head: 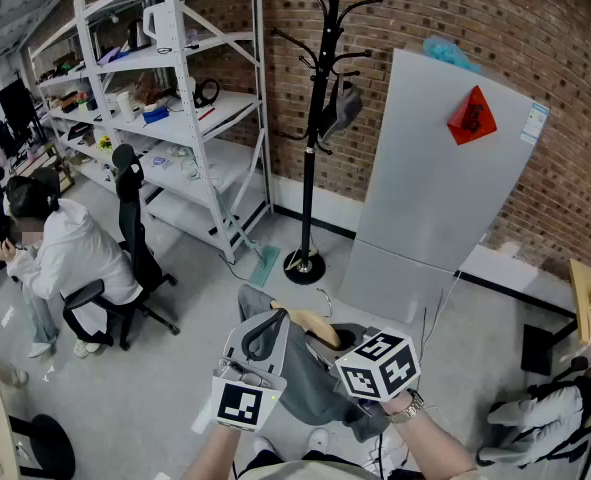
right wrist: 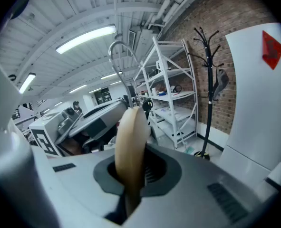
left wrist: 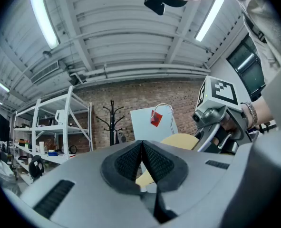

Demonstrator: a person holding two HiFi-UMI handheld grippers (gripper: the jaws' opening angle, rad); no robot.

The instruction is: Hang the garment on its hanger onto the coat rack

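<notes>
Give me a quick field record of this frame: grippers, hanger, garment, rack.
left hand-held gripper: shut, nothing visible between the pads
right hand-held gripper: shut on wooden hanger
garment: grey, draped on the hanger, held low in front of the person
coat rack: black, upright by the brick wall, left of the white fridge
task state: hanger well short of the rack, not yet hung
</notes>
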